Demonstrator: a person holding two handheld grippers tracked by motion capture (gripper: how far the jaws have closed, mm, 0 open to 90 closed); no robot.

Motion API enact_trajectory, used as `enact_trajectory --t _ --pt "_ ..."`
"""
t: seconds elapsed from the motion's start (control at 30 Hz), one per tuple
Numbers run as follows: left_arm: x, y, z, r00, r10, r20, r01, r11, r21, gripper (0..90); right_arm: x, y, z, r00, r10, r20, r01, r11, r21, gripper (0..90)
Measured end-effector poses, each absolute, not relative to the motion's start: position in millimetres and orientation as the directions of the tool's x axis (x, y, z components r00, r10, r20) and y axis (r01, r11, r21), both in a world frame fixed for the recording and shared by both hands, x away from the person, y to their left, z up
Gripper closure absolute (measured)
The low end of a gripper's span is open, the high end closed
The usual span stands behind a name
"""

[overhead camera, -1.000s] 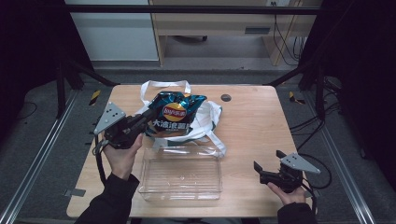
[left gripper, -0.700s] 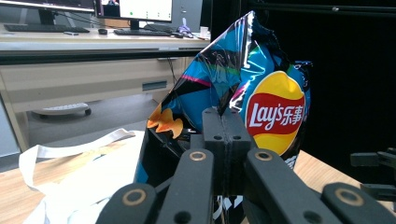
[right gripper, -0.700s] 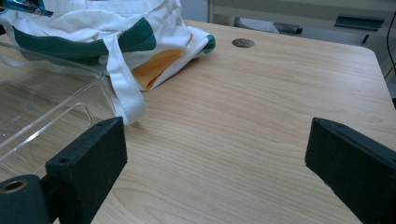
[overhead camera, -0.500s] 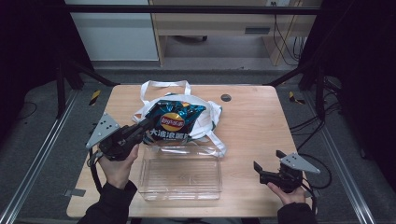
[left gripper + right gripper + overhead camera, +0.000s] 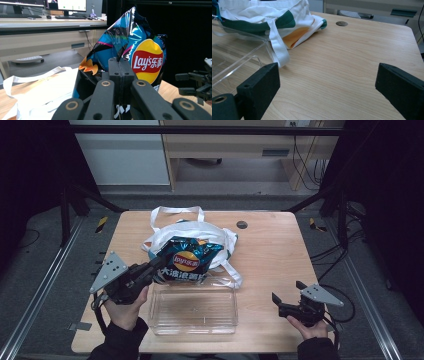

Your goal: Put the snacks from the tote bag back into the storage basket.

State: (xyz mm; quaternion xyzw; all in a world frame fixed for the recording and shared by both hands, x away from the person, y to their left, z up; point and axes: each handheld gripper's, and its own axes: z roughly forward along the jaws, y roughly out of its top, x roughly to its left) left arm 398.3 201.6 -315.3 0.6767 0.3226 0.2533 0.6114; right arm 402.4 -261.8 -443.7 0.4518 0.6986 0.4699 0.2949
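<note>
— Above the tote bag (image 5: 187,232), a crisp packet (image 5: 187,261) is held pinched in the left gripper (image 5: 156,266); the right gripper (image 5: 278,302) is kept open.
— It should next be lowered into the clear tray (image 5: 192,310).

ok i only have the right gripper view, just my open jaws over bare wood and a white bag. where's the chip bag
Observer: The left gripper has it; its jaws are shut on the chip bag's edge.
Operator: is it in the tray
Observer: No. In the high view it hangs over the clear tray's far rim, partly over the white tote bag.
Operator: my gripper close to it
Observer: No, the right gripper sits well off to the tray's right, open, holding nothing.
</note>
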Motion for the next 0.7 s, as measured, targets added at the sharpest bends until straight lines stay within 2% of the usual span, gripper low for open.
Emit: enact_trajectory --t 0.7 --pt "387 190 -332 0.681 0.73 -0.059 0.166 -0.075 0.983 90.0 402 -262 -444 -0.421 0.907 0.01 0.354 0.154 0.922 6.1"
